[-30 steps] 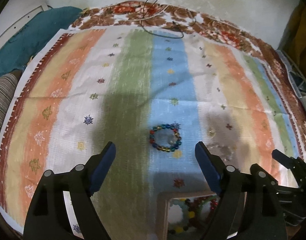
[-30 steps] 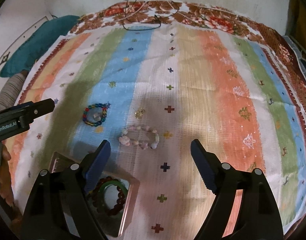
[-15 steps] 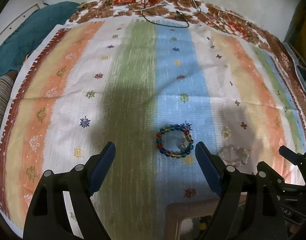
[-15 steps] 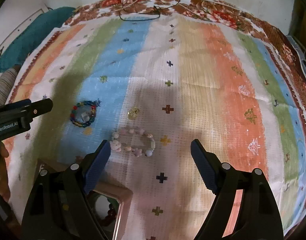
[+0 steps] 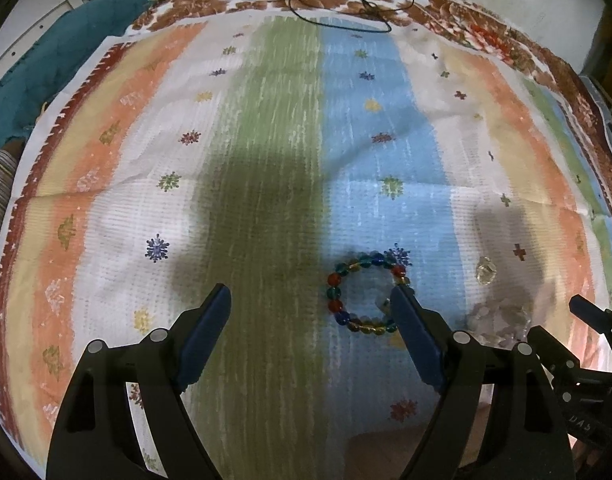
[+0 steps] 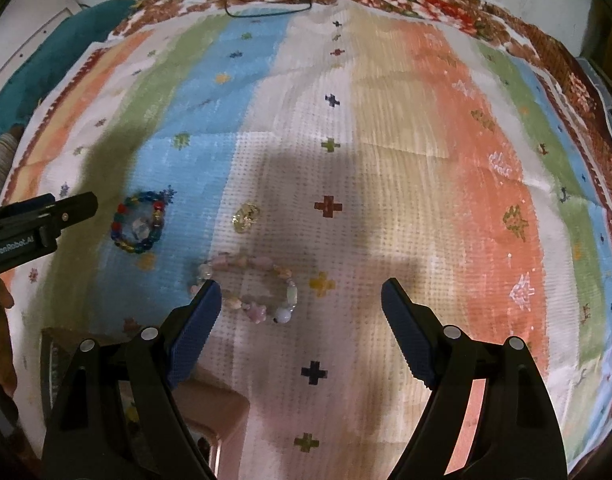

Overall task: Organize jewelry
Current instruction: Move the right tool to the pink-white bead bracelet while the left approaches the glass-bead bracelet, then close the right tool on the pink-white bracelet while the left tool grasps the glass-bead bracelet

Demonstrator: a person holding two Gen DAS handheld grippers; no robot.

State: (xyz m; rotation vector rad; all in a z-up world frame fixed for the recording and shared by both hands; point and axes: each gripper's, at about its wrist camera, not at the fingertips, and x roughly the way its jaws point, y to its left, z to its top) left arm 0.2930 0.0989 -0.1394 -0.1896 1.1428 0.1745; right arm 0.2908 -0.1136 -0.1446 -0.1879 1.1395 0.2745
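Observation:
A multicoloured bead bracelet [image 5: 355, 294] lies on the blue stripe of the cloth, just inside my open left gripper's [image 5: 311, 312] right finger; it also shows in the right wrist view [image 6: 140, 222]. A pale pink bead bracelet [image 6: 252, 290] lies just ahead of my open right gripper [image 6: 298, 304], near its left finger; it shows faintly in the left wrist view [image 5: 499, 320]. A small gold ring [image 6: 246, 214] lies between the bracelets, also seen in the left wrist view [image 5: 485, 272]. The pink jewelry box [image 6: 210, 412] sits under the right gripper's left finger.
The striped cloth [image 5: 266, 160] covers a floral sheet [image 6: 425, 4]. A black cord [image 5: 345, 20] lies at the far edge. A teal cushion [image 5: 38, 92] lies at the far left. The left gripper's body [image 6: 34, 224] shows at the left of the right wrist view.
Both grippers have moved forward and down towards the bracelets. The jewelry box has slid nearly out of view at the bottom. Both stay open.

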